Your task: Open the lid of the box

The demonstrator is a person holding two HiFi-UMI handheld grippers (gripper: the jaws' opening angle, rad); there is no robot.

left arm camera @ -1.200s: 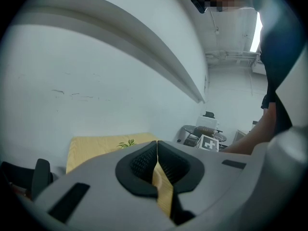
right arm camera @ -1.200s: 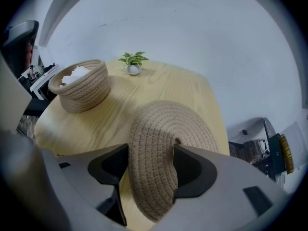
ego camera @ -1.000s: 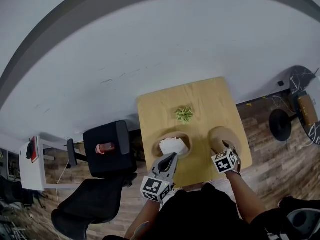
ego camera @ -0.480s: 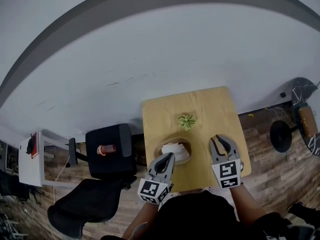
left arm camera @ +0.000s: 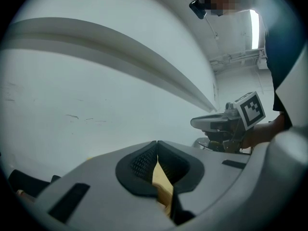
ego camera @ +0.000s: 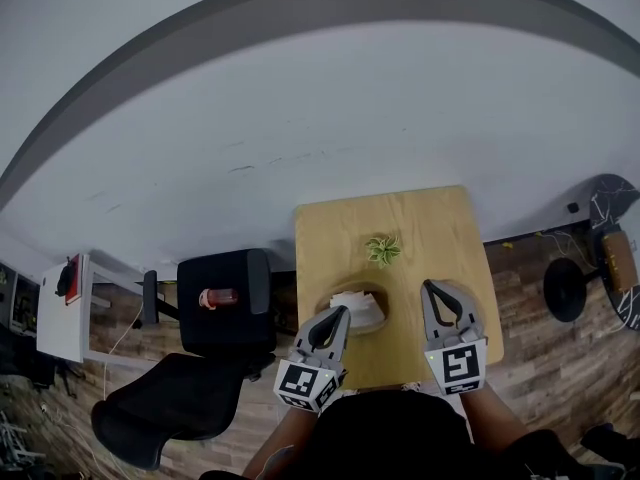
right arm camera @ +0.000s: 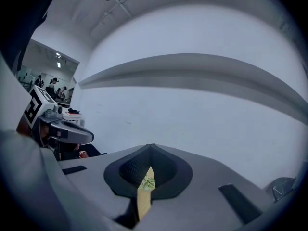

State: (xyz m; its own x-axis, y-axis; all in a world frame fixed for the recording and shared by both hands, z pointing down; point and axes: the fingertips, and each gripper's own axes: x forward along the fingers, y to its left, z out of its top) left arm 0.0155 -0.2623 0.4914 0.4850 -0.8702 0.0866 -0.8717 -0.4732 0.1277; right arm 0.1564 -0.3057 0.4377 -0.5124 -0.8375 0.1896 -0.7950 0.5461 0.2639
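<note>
A person is holding the left gripper (ego camera: 341,313) and the right gripper (ego camera: 431,288) low over the near edge of a wooden surface (ego camera: 340,233), with both sets of fingers pressed together on nothing. The round box (ego camera: 372,290) is sitting on the surface just beyond the left gripper's tip and looks open, with white contents (ego camera: 358,308) showing. The lid is not clearly showing and may be lying under the right gripper. A small plant (ego camera: 382,250) is standing farther back. The opening step is looking finished, so the next move is likely calling for drawing both grippers clear without knocking the box.
</note>
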